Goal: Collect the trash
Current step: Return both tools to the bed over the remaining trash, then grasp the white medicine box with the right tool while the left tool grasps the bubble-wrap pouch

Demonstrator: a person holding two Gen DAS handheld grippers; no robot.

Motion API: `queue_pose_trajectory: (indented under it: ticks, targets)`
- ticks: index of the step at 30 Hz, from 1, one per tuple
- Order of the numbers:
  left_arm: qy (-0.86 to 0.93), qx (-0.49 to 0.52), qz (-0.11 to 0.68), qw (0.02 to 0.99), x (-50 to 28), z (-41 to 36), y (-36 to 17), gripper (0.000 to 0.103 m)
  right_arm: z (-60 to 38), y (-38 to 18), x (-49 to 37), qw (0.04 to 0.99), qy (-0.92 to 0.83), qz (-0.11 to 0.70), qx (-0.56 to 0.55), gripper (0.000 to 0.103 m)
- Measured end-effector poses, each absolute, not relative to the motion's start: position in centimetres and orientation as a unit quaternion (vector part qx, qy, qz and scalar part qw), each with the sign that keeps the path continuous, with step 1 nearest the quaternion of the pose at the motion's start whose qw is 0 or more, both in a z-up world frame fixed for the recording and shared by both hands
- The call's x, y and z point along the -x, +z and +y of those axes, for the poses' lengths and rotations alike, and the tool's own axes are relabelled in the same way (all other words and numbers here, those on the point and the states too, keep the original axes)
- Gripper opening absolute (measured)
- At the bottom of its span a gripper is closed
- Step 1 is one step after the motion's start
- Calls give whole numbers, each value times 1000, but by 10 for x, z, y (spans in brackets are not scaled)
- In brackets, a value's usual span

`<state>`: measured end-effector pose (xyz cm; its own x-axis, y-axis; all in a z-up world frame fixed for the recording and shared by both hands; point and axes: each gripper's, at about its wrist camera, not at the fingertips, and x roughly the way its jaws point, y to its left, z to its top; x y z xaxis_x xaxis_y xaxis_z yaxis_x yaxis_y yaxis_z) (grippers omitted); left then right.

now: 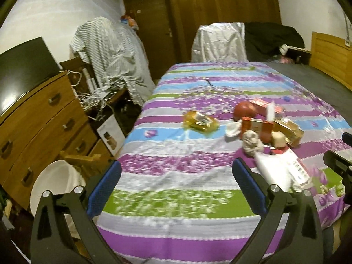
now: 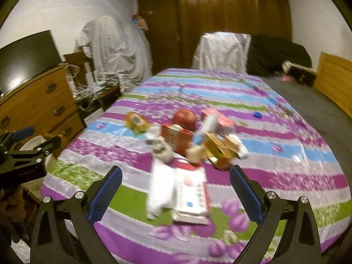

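Trash lies in a heap on the striped bedspread (image 1: 176, 198): a yellow wrapper (image 1: 201, 121), a red round thing (image 1: 243, 110), an orange carton (image 1: 256, 127), crumpled paper (image 1: 252, 142), a gold box (image 1: 288, 129) and a white flat packet (image 1: 275, 169). My left gripper (image 1: 176, 165) is open over bare cover, left of the heap. My right gripper (image 2: 176, 169) is open too, with the white packet (image 2: 162, 189) and a red-and-white flat box (image 2: 192, 193) lying below, between its fingers, untouched. The image is blurred.
A white bin (image 1: 55, 189) stands on the floor at the bed's near left corner. A wooden chest of drawers (image 1: 44, 118) lines the left wall. A blue cap (image 2: 257, 114) lies further back. Draped chairs and dark clothes stand beyond the bed.
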<state>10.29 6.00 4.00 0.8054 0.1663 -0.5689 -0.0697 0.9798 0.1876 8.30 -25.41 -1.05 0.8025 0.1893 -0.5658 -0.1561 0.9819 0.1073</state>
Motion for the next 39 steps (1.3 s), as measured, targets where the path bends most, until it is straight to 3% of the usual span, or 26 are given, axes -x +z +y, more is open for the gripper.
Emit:
queue_pose_trajectory:
  ticks: [13,26,29,31,39]
  targets:
    - [44,-104,345,932,-119,29,-6,97,-305,-63,-82,942,55,331,-35,98]
    - [41,-71,400,913,-110,52,-57,97,-268,-122,-123,913,131,384,-28,93]
    - [37,-72,393,916,-111,47,-53,97,-258,-139,-150,900,132,415,-18,79]
    - [32,-71,385,920,-112,43,-47,97,-258,-142,-155,902,127,413,-17,58]
    - [-23,-49,374,926,-124,11,-34,97,-292,-133,-127,903,118,403,-93,57]
